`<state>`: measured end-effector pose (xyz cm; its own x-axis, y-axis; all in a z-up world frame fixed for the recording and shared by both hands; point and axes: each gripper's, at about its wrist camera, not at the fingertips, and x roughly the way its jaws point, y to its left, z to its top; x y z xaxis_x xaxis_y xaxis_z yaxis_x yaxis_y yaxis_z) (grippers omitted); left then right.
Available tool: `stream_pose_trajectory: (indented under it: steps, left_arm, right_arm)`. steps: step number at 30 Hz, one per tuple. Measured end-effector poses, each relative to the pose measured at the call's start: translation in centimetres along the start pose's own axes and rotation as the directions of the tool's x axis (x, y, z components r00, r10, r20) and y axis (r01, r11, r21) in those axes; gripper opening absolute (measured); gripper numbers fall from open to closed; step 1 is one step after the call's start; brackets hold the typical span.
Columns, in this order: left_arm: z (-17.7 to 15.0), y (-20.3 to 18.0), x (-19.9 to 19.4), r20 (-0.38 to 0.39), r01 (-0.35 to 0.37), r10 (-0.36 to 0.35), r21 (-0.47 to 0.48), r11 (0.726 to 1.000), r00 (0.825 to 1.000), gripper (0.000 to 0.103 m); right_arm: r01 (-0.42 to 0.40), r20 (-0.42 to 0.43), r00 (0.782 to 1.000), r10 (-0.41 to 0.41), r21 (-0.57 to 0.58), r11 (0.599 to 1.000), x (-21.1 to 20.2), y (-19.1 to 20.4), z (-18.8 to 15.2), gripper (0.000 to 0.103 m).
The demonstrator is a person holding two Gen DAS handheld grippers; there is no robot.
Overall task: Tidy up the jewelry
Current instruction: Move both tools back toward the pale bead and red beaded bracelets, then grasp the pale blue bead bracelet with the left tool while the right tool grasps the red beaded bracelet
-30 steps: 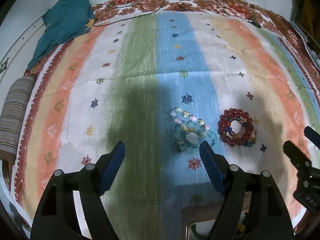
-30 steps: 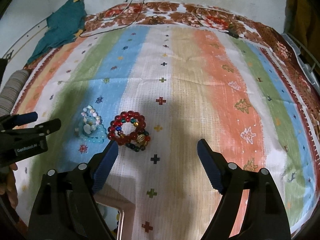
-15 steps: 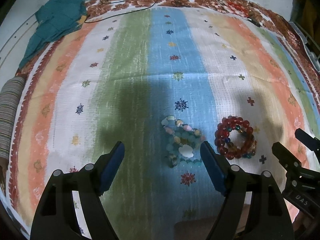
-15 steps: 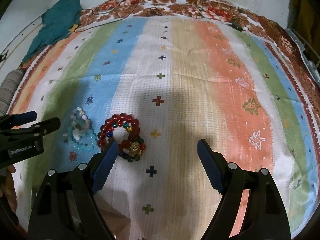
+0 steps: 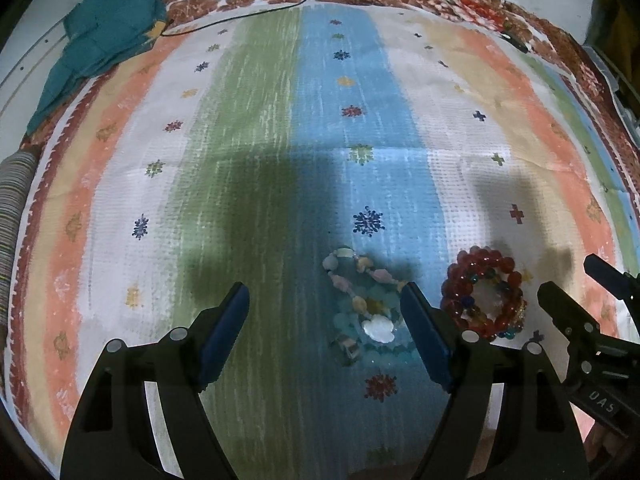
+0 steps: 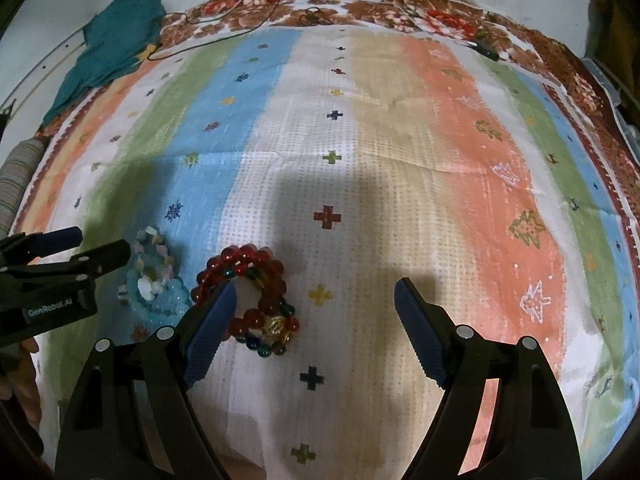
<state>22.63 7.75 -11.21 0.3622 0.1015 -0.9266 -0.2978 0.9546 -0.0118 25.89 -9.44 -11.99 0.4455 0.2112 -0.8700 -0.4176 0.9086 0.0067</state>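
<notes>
Two piles of bead bracelets lie on a striped cloth. The pale blue and shell bracelets rest on the blue stripe, just inside the right finger of my left gripper, which is open and empty above them. The red bead bracelets lie to their right. In the right wrist view the red bracelets sit beside the left finger of my right gripper, also open and empty, and partly hidden by it. The pale bracelets lie left of them, under the left gripper's fingers.
A teal cloth is bunched at the far left corner, with a thin black cable running along the flowered far border. A striped roll lies at the left edge. Part of a hand shows at lower left.
Both grippers have sunk toward the cloth and moved forward, so the bracelets sit lower and larger in both views. The jaws have kept their width.
</notes>
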Motion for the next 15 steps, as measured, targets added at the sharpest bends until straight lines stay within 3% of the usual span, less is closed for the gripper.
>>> stream_pose_trajectory:
  steps: [13, 15]
  left_arm:
    - [1.0, 0.5, 1.9, -0.034, 0.017, -0.017, -0.020, 1.000, 0.999, 0.071]
    - [1.1, 0.4, 2.3, -0.042, 0.019, -0.020, -0.016, 1.000, 0.999, 0.069]
  right_arm:
    - [-0.039, -0.037, 0.999, 0.039, -0.004, 0.999, 2.4, 0.4, 0.6, 0.080]
    - [-0.039, -0.042, 0.998, 0.039, -0.006, 0.999, 2.8, 0.6, 0.7, 0.068]
